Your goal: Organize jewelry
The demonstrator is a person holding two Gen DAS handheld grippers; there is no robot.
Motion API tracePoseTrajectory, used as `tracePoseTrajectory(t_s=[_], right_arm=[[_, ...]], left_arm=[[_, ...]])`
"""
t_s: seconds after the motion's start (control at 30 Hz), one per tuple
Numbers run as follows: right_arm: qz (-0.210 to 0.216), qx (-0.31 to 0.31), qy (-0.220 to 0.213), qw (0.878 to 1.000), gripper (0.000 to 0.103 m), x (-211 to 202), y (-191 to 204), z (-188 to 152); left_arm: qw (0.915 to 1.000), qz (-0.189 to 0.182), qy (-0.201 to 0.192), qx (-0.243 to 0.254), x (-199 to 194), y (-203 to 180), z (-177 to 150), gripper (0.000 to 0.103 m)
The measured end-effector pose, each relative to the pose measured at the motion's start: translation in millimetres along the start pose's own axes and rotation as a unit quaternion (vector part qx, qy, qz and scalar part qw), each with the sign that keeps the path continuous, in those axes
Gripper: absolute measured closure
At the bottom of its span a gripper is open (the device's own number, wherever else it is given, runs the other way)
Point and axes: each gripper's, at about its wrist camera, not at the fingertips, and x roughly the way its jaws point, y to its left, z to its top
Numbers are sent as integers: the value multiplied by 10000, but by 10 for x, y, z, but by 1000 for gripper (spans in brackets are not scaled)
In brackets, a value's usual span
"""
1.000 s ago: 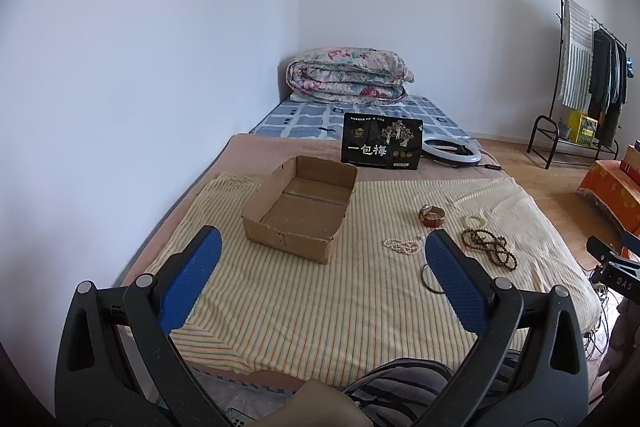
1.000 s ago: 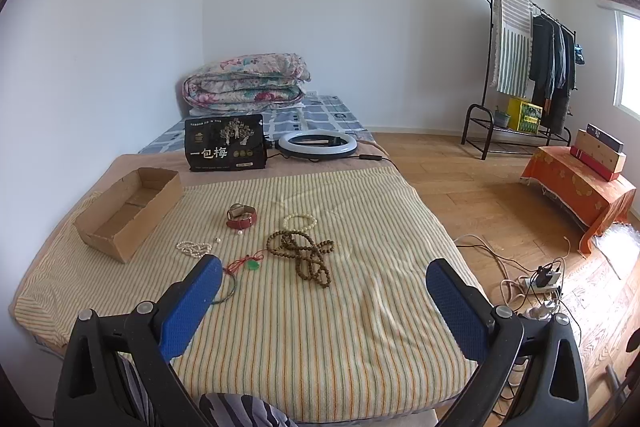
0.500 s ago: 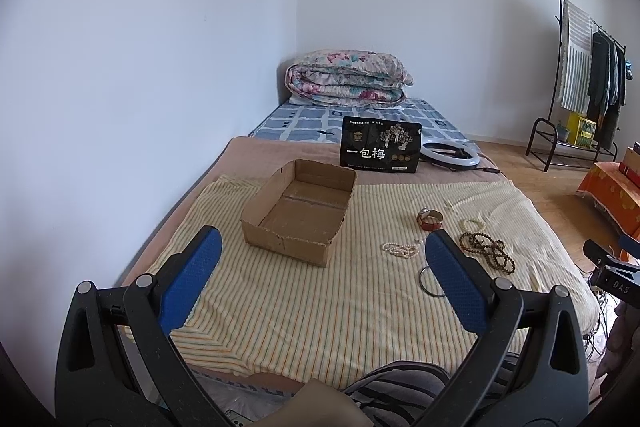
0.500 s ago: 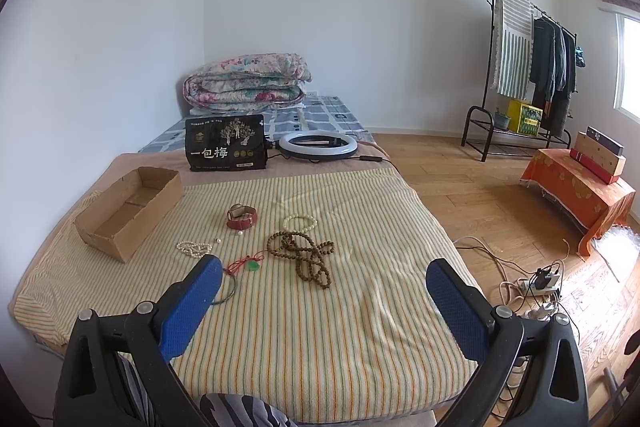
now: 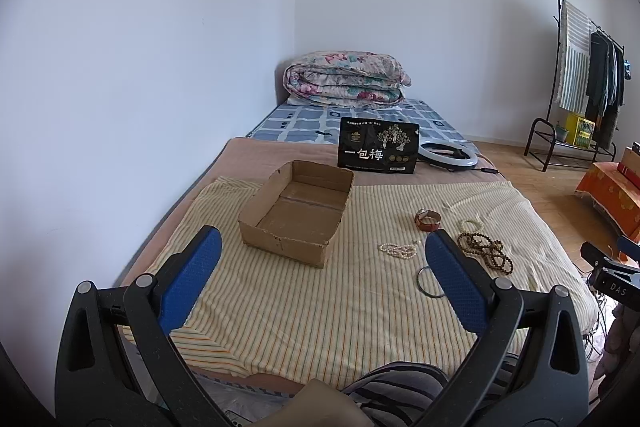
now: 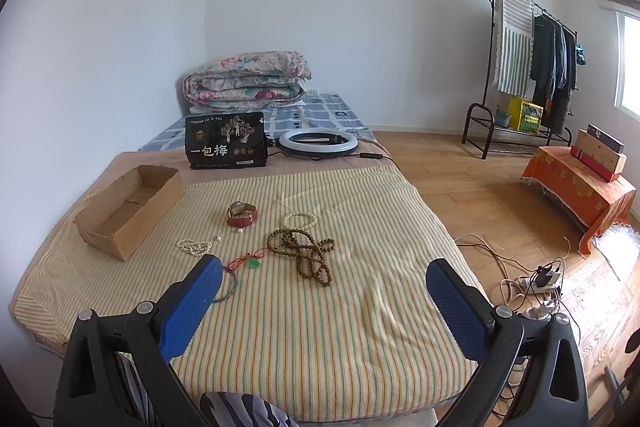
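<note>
— Two grippers, both mine, held above the near edge of the bed. My left gripper [image 5: 322,277] has its blue pads spread wide with nothing between them; my right gripper [image 6: 324,301] is spread the same way, also holding nothing.

— What is the surface?

— One striped cloth [image 6: 320,327], yellowish, laid over a brown blanket [image 5: 256,155] on the bed. Past that lies a blue checked sheet [image 5: 304,121], and one folded floral quilt [image 6: 246,81] sits in the corner against white walls. To my right is a wooden floor [image 6: 460,179], one clothes rack [image 6: 520,67] with hanging garments, one low table under an orange cover [image 6: 576,183] with boxes stacked on it, and a power strip [image 6: 540,285] with tangled cables.

— And the jewelry?

— All loose on the cloth, none in the box. I count one watch [image 6: 242,215] with a red strap, one pale bead bracelet [image 6: 301,219], one long strand of brown beads [image 6: 306,251] in a heap, one small pearl strand [image 6: 194,247] with two loose pearls near it, one red cord with a green pendant [image 6: 250,261], and one thin dark bangle [image 5: 426,281] partly hidden behind my pads.

— The box?

— One open cardboard box [image 5: 298,213], left of the jewelry and apart from it. Behind stand one black bag [image 6: 226,141] with white characters and one ring light [image 6: 318,143] lying flat.
</note>
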Motion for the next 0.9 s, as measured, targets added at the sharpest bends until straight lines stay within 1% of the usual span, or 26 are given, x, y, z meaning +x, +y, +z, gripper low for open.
tracePoseTrajectory(t_s=[0.37, 0.9], right_arm=[[-12, 18, 34, 10000, 0, 17, -14, -30], [-54, 48, 214, 9997, 0, 153, -40, -75]], left_arm=[[10000, -2, 22, 14, 23, -38, -38, 0], [9997, -67, 251, 37, 263, -76, -131, 0]])
